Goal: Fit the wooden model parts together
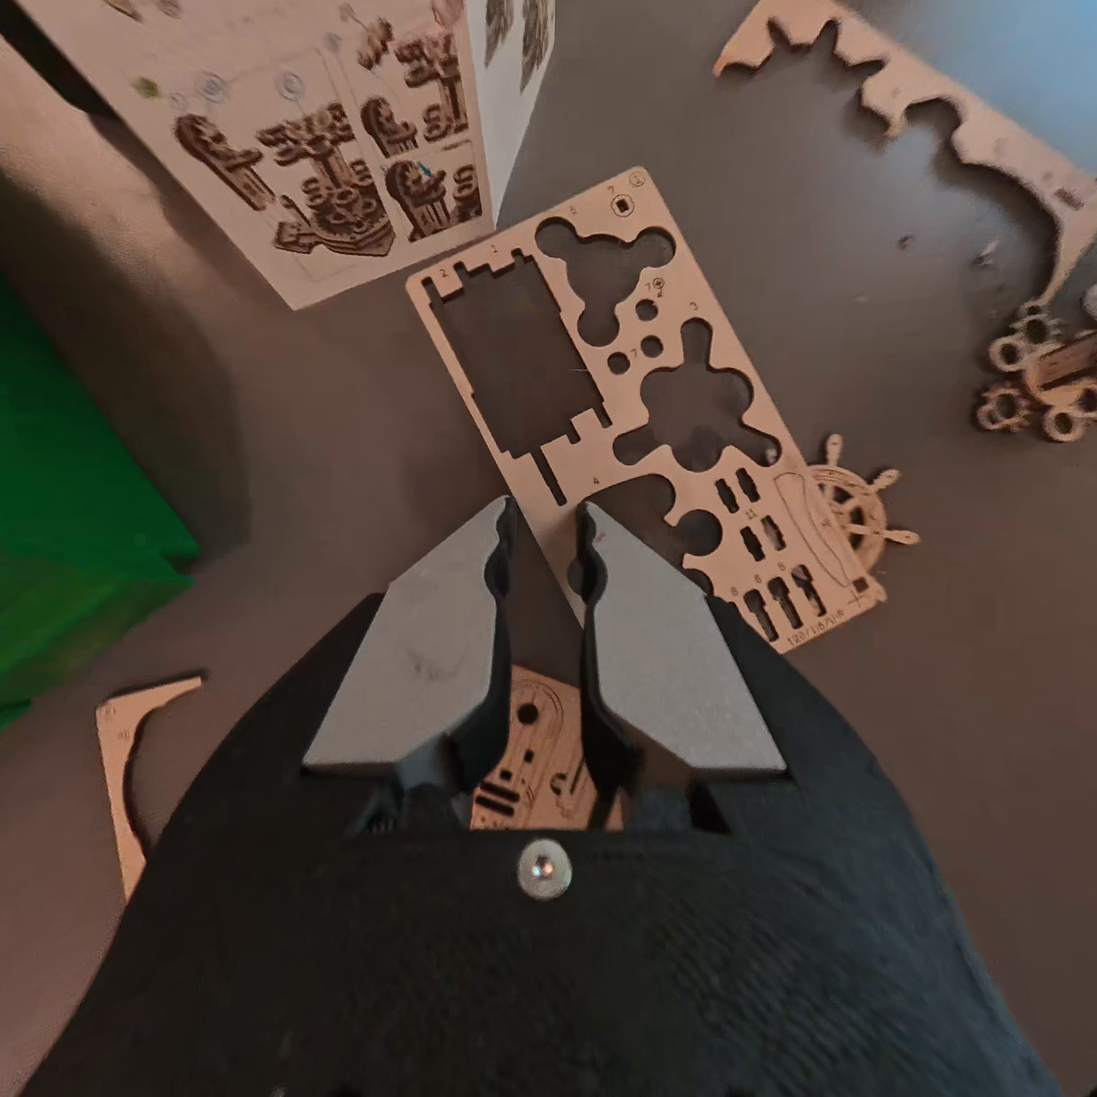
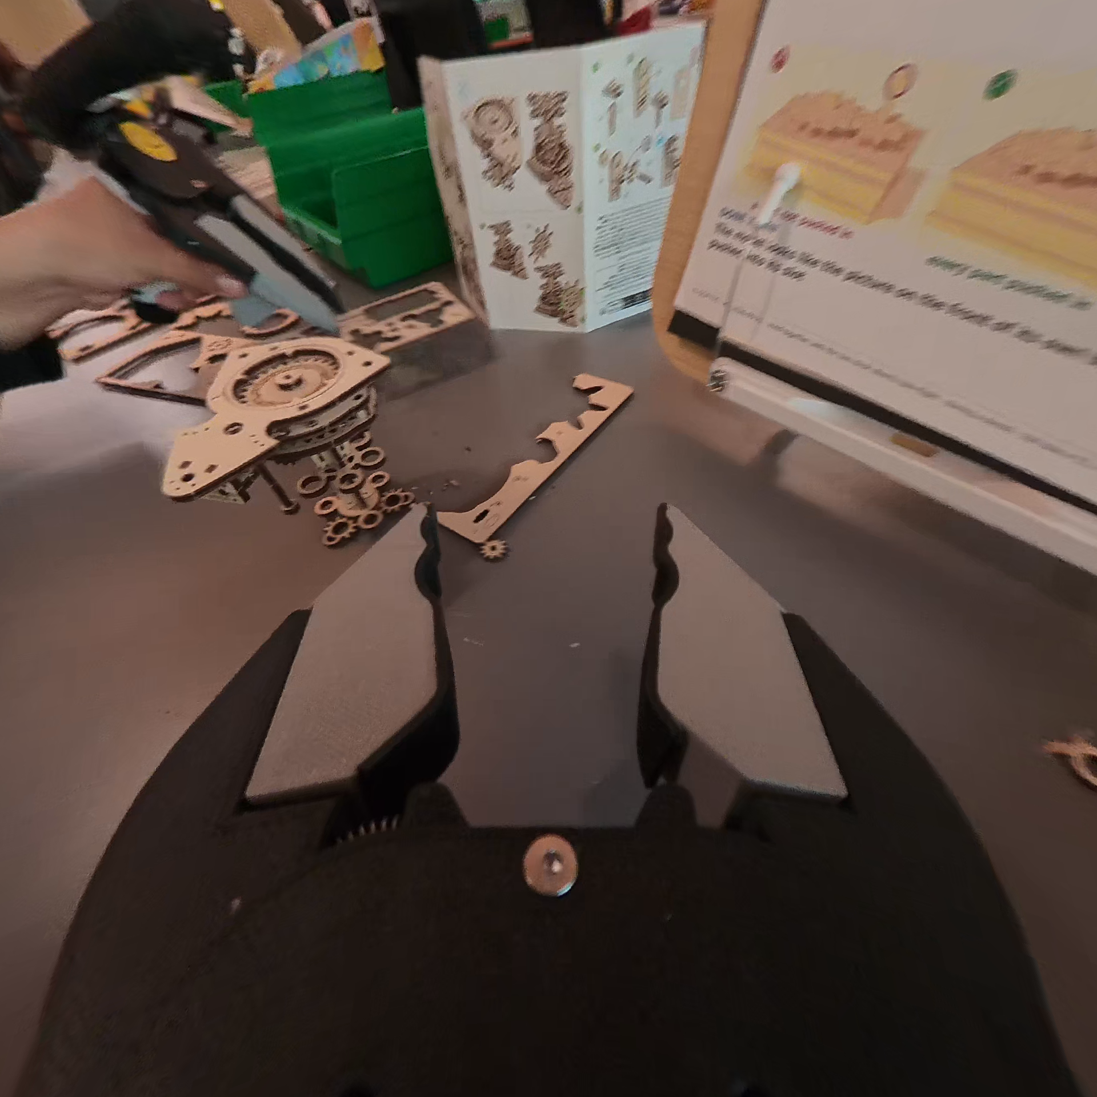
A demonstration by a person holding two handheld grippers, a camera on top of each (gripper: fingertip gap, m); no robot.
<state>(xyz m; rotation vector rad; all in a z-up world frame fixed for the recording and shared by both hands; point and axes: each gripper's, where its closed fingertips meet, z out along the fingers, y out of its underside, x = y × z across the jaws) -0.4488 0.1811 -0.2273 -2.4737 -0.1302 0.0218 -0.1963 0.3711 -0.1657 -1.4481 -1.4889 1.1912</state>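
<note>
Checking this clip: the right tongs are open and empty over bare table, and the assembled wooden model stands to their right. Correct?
Not quite. In the right wrist view the right tongs are indeed open and empty over the table, but the model stands to their left, not their right, near the left tongs.

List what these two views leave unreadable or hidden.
- Left wrist view: wooden piece under the left gripper, mostly hidden by its fingers and body.
- Left wrist view: ship's wheel part, partly under the punched-out sheet.
- Right wrist view: propped board, motion-blurred and cut by the right edge.
- Right wrist view: small wooden piece, cut by the right edge.
</note>
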